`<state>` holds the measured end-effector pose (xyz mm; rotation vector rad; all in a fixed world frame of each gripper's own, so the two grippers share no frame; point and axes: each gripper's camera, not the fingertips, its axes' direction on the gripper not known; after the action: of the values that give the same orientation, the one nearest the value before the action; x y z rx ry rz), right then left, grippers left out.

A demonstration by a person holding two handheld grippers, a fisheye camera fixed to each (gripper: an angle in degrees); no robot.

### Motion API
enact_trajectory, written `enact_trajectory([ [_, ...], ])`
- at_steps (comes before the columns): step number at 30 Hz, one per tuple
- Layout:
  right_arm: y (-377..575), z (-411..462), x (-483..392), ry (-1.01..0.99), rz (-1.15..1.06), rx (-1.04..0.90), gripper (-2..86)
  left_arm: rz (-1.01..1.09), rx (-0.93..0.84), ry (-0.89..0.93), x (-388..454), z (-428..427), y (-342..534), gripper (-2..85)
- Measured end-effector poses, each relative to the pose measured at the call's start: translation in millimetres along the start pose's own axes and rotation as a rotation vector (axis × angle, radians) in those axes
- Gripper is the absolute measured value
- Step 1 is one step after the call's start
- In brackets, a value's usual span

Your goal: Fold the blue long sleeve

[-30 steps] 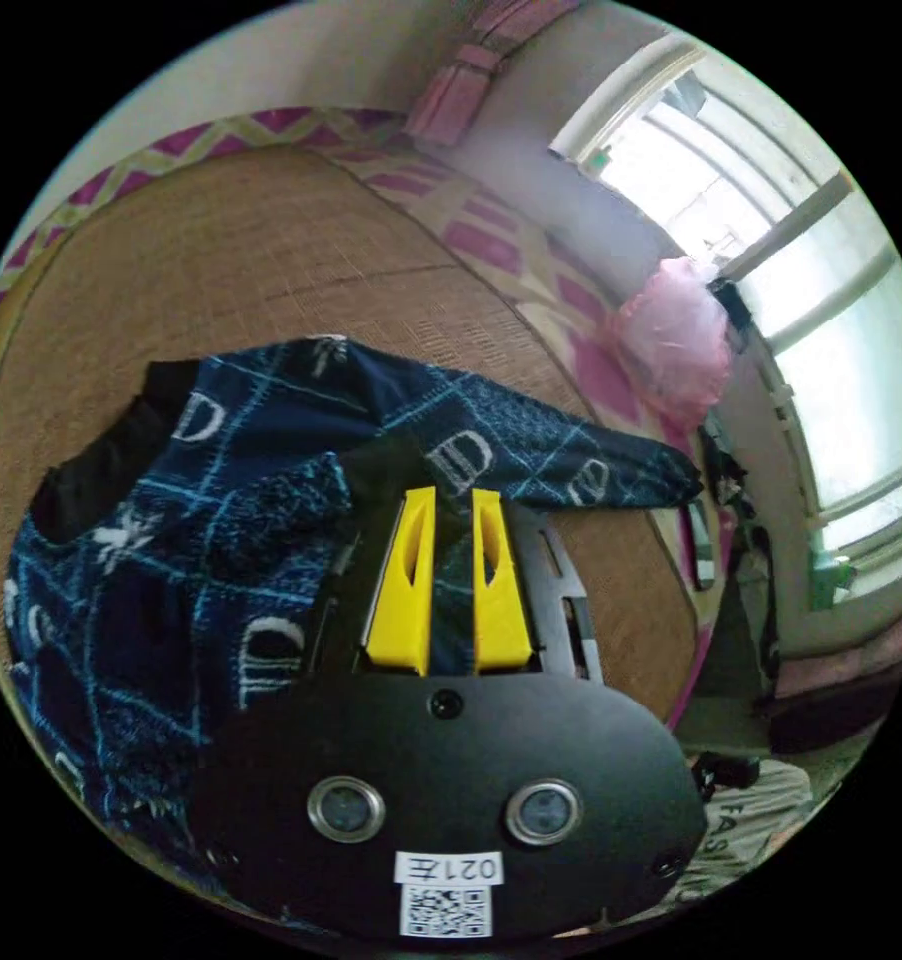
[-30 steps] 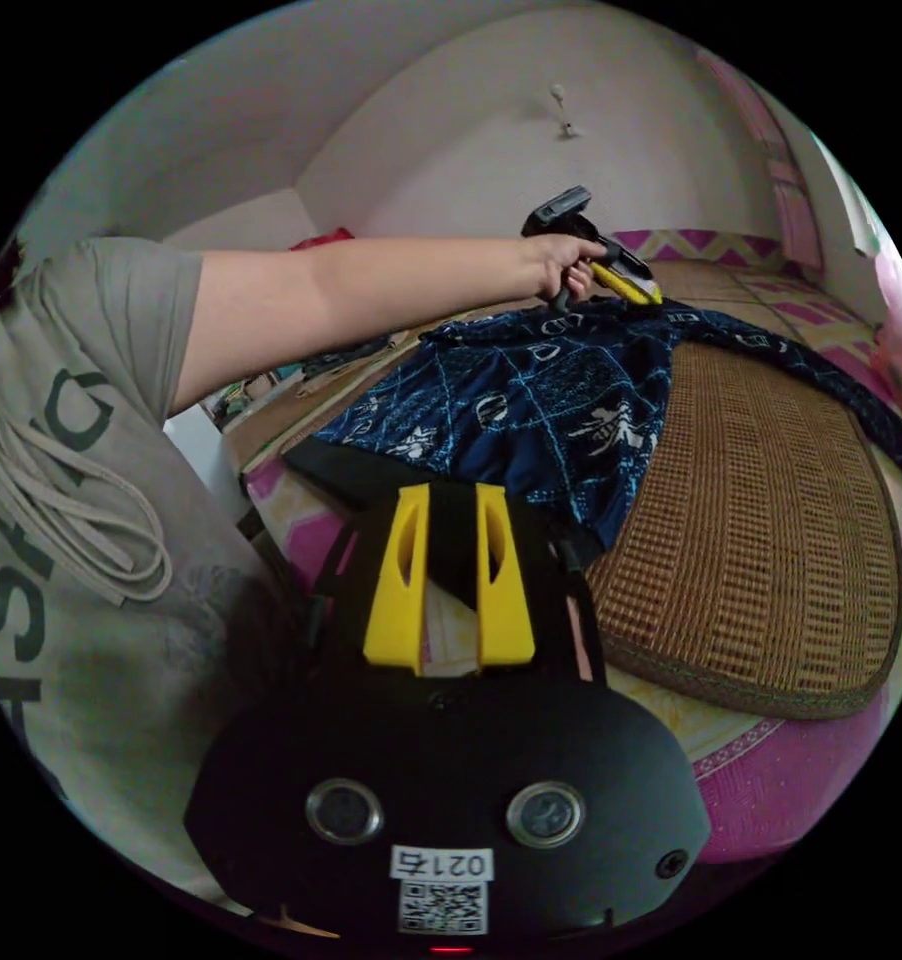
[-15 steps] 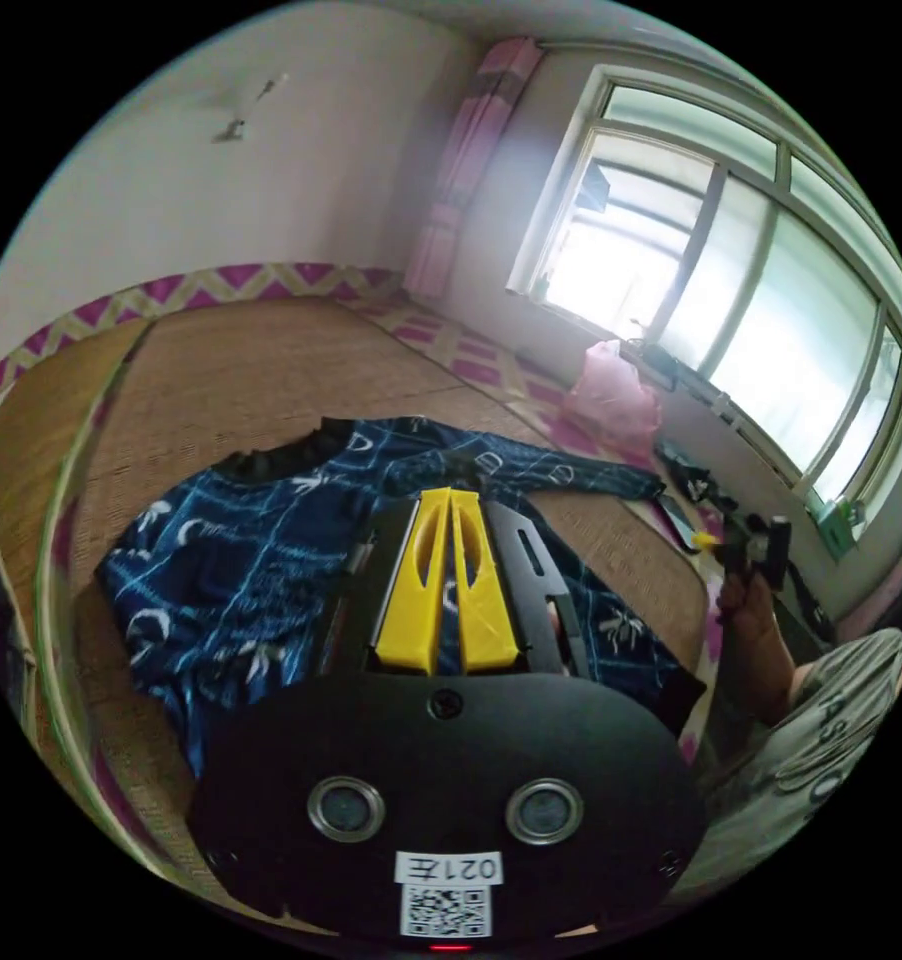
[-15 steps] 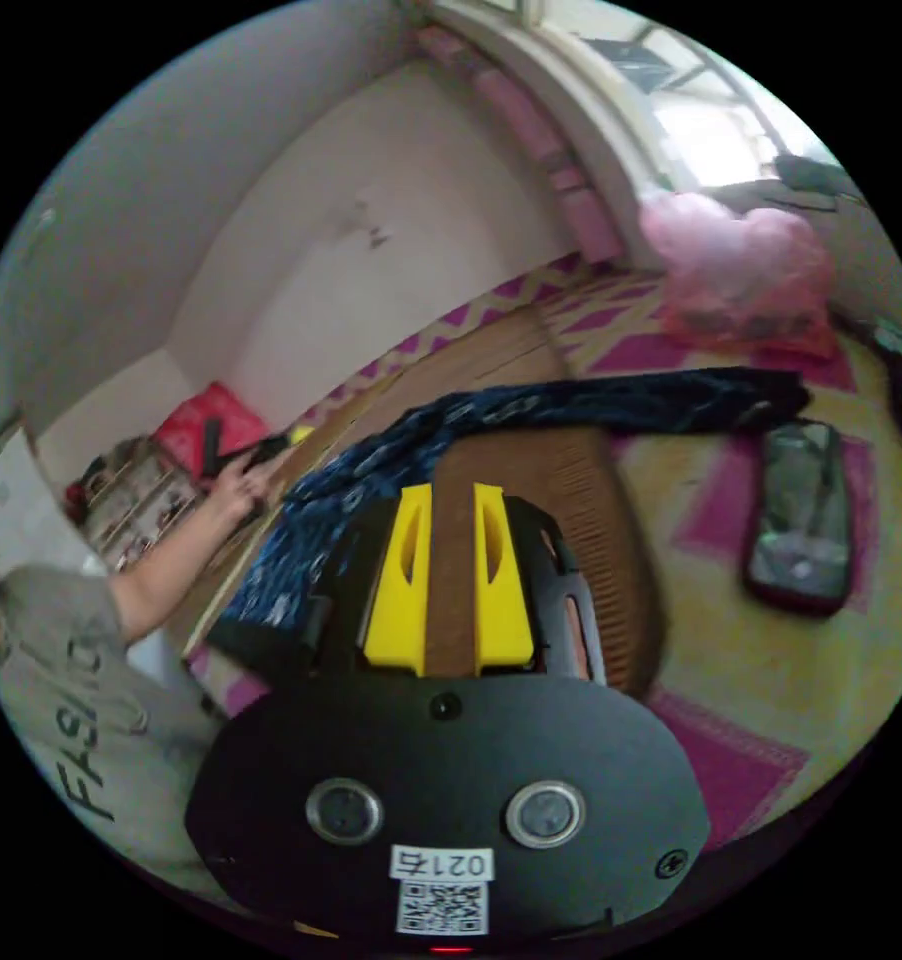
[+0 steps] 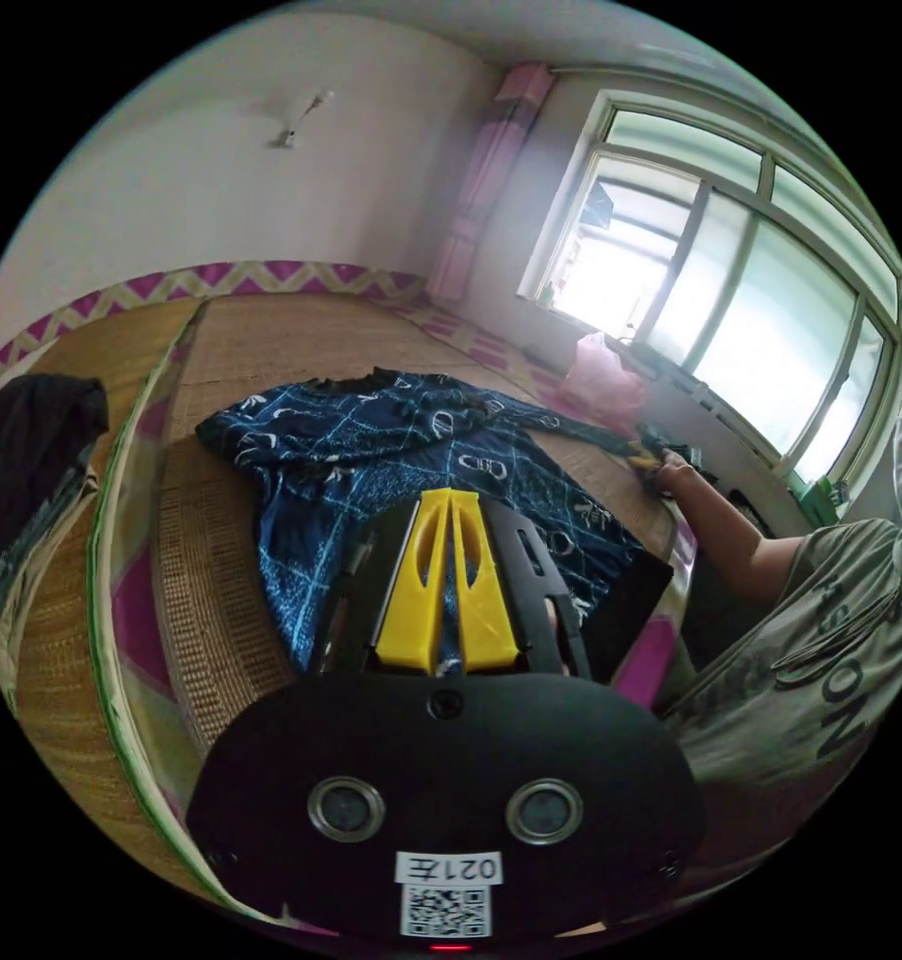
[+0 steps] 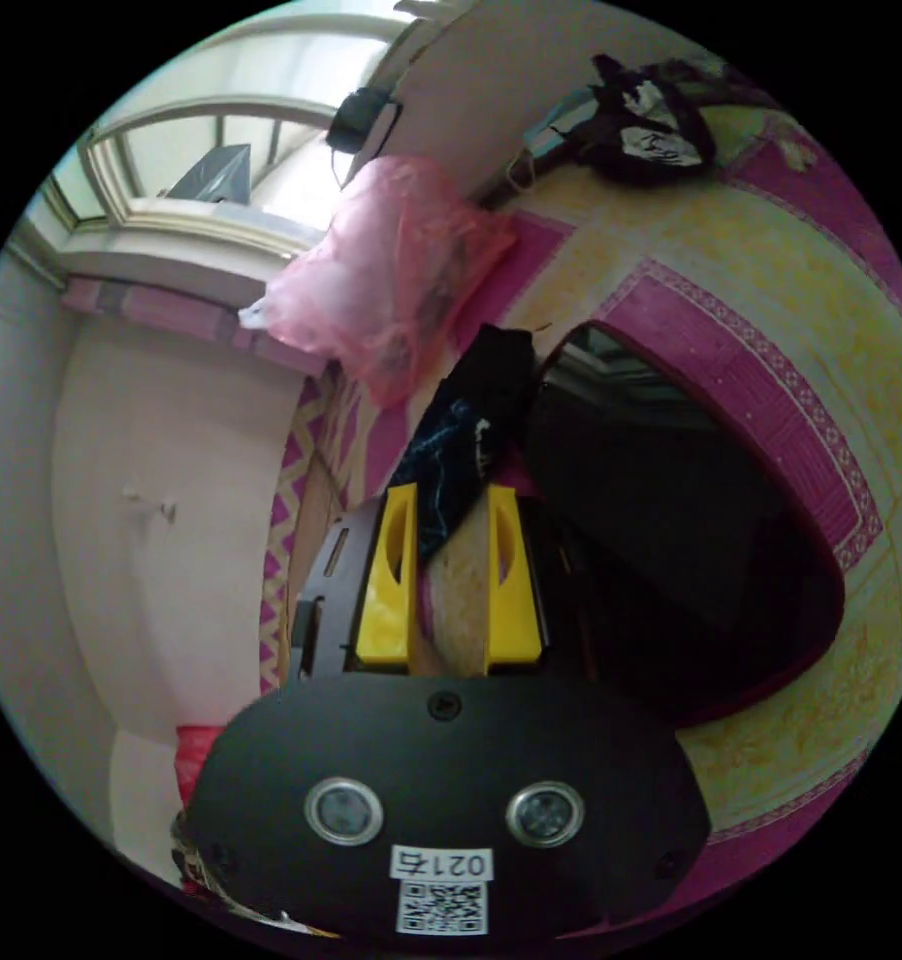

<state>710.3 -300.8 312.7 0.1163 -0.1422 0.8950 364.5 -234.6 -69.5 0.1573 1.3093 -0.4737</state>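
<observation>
Sleeve-gathering looks to be the step in hand: the blue long sleeve lies spread face-down or face-up (I cannot tell which) on the woven mat, its body in the middle of the mat and one long arm trailing off toward the mat's window-side edge. In the left gripper view, the right gripper is far out at that edge, at the end of the trailing arm. In the right gripper view, the right gripper has its jaws apart at a moderate width, and the dark cuff of the sleeve runs from beyond the tips down into the gap, lying against the left-hand jaw; the jaws do not press on it from both sides, so it is not gripped. A dark glossy phone lies just beside the cuff on the pink-and-yellow sheet, off the mat, with a pink bag further out. The left gripper hovers above the shirt's hem end of the mat with jaws pressed together at the tips and nothing between them. Next, I judge, the right jaws must close on the cuff, clear of the phone, then carry the arm back across the shirt's body.
</observation>
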Motion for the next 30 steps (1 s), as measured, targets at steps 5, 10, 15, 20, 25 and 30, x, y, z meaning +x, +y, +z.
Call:
enact_trajectory([
  [5,-8,22,-24,0.048,0.039,0.016,8.2,-0.059,0.018,-0.001,-16,-65,20,-0.9],
  [10,6,22,-79,0.107,-0.146,0.062,1.2,-0.097,0.041,-0.050,-29,-139,37,-0.9],
  [15,71,-8,-203,0.033,-0.532,0.116,-0.1,-0.127,0.061,-0.108,-42,-218,59,-0.9],
  [20,202,-21,-355,-0.084,-0.961,0.096,-0.3,-0.178,0.083,-0.078,-55,-278,77,-0.9],
  [25,377,3,-491,-0.170,-1.317,0.049,-0.4,-0.172,0.083,-0.115,-55,-341,94,-1.0],
  [30,580,80,-576,-0.222,-1.562,-0.166,-0.4,-0.214,0.091,-0.139,-58,-409,120,-1.0],
])
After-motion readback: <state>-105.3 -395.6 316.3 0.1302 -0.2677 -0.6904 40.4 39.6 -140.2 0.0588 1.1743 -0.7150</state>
